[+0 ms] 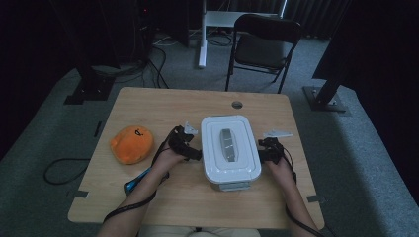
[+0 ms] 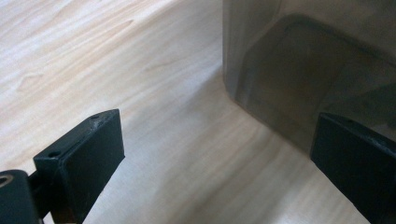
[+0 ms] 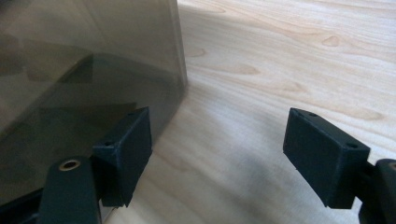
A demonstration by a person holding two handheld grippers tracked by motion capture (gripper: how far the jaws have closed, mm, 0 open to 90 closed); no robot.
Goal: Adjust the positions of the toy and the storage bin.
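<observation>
Person's forearms enter from near edge of worktop (image 1: 148, 103). Left tongs (image 1: 190, 148) at left side of white lidded container (image 1: 230, 147), jaws wide, nothing between, one jaw close by translucent wall. Right tongs (image 1: 264, 152) at container's right side, jaws wide, nothing gripped. Container at worktop centre, lid on. Orange plush toy (image 1: 131, 143) left, well apart. Folding chair (image 1: 264, 47) beyond worktop.

- Light wooden table (image 1: 163, 103), round hole near far edge.
- White lidded box (image 1: 230, 148) at centre.
- Orange plush toy (image 1: 131, 143) towards left side.
</observation>
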